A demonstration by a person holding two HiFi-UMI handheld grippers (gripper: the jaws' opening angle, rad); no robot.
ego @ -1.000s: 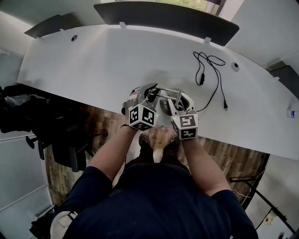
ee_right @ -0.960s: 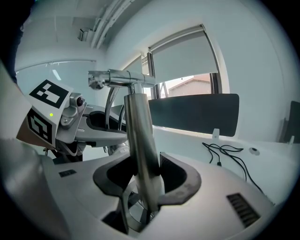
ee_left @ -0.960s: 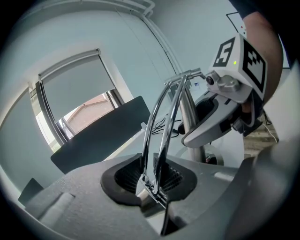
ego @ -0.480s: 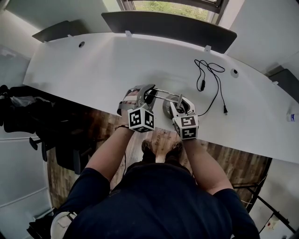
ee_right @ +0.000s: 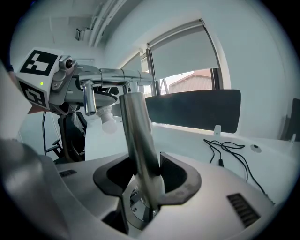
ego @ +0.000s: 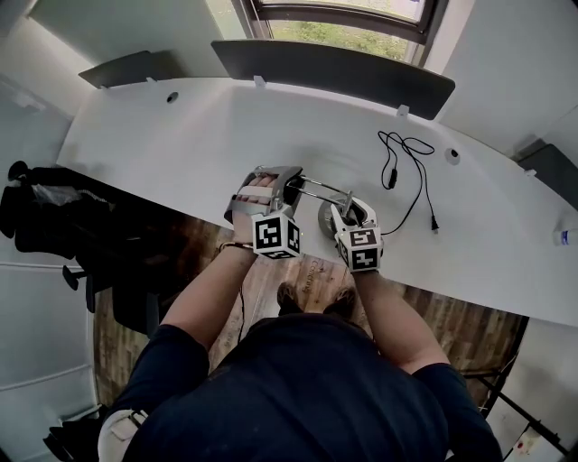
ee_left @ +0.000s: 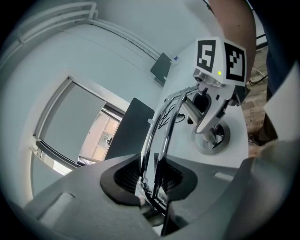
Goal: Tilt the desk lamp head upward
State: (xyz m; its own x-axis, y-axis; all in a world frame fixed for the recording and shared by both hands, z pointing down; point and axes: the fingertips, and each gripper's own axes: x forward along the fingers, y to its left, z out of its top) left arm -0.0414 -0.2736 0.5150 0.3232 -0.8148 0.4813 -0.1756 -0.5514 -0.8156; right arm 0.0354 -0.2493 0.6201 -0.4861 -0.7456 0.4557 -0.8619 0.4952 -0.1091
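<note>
- A window point(ego: 343, 13) runs behind the desk, and wood floor point(ego: 203, 239) shows below its near edge.
- The curved white desk point(ego: 181, 135) has a dark panel point(ego: 334, 63) along its far edge.
- The desk lamp point(ego: 316, 189) stands at the near edge. The left gripper point(ee_left: 152, 176) is clamped on its twin chrome rods point(ee_left: 159, 126), and the right gripper point(ee_right: 145, 180) on its upright post point(ee_right: 136, 126).
- A black cable point(ego: 411, 158) lies to the lamp's right.

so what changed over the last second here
The left tongs, shut on the lamp's chrome arm rods, rose and rolled, tilting that end up; their jaws just eased slightly wider, rods between them. The right tongs stayed clamped on the lamp post; the cable did not move.
</note>
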